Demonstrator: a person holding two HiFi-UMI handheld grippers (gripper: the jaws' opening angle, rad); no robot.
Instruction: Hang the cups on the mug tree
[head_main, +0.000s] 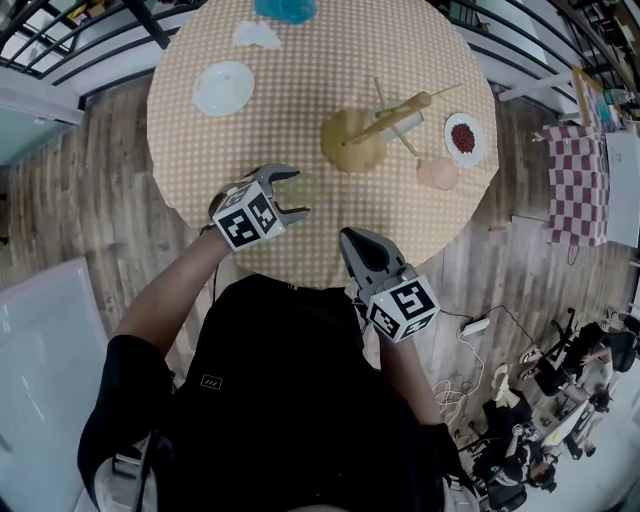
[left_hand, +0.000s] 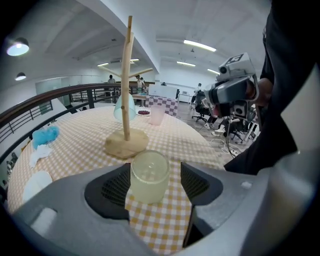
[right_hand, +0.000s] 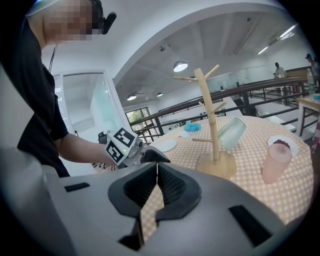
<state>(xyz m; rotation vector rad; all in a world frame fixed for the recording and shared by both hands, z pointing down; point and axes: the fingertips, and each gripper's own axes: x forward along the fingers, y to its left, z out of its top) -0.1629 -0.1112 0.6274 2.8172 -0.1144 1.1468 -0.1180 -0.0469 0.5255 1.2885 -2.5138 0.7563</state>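
At lower centre of the left gripper view, the left gripper (head_main: 292, 193) straddles the pale cup (left_hand: 149, 176), jaws spread, lined up to pinch. The mug tree (left_hand: 127, 85) stands beyond. The right gripper (right_hand: 157, 172) waits, pressed together.

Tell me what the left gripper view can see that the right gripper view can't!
Only the left gripper view: a pale yellow cup standing between open jaws, not squeezed, and the right gripper off to the side. Only the right gripper view: its own shut jaws, the left gripper, and the person's arm holding it. Both: the mug tree, the bluish cup hanging on it, the pink cup and the checked table.
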